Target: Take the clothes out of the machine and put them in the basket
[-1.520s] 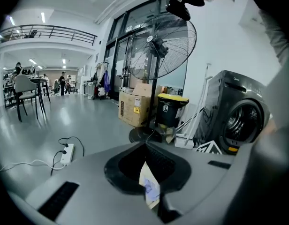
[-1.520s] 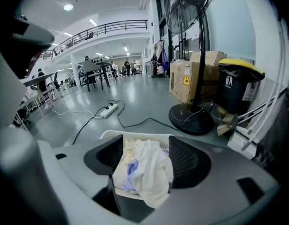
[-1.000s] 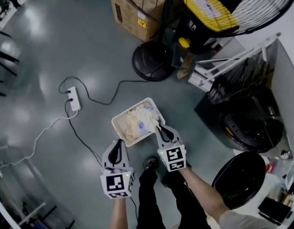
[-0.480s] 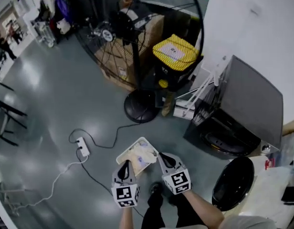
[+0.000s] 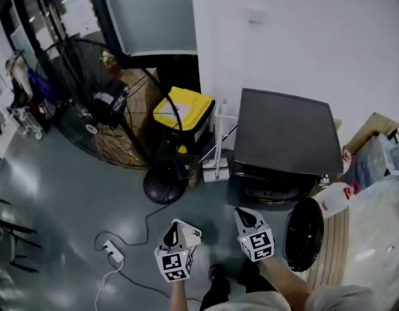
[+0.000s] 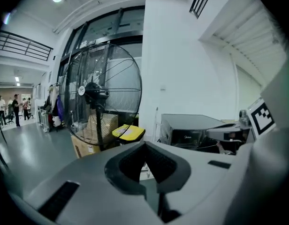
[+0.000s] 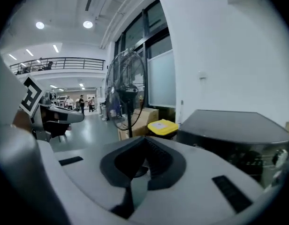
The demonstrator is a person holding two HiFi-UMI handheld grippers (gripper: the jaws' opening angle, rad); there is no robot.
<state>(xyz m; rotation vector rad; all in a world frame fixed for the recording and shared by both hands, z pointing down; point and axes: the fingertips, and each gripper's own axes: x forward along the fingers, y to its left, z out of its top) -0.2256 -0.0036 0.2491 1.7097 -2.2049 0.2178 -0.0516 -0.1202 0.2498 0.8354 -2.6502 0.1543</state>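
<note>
The dark grey washing machine (image 5: 284, 141) stands against the white wall, its round black door (image 5: 303, 233) swung open to the right of the drum opening (image 5: 276, 192). Both grippers are held up in front of it and hold nothing. My left gripper (image 5: 175, 225) is shut, to the left of the machine. My right gripper (image 5: 241, 214) is shut, just below the drum opening. A white sliver of the basket (image 5: 193, 234) peeks out from behind the left gripper; its clothes are hidden. The left gripper (image 6: 145, 146) points toward the machine (image 6: 186, 130) and so does the right gripper (image 7: 145, 142), with the machine (image 7: 233, 125) at right.
A big floor fan (image 5: 102, 109) on a round base (image 5: 164, 188) stands left of the machine, beside a yellow-lidded bin (image 5: 183, 112) and a cardboard box (image 5: 136, 102). A power strip (image 5: 113, 251) and its cable lie on the floor. A white bottle (image 5: 335, 198) lies at right.
Both grippers have risen away from the basket of clothes and now point toward the machine. The head view has tipped up, so the basket is nearly hidden behind the left gripper.
</note>
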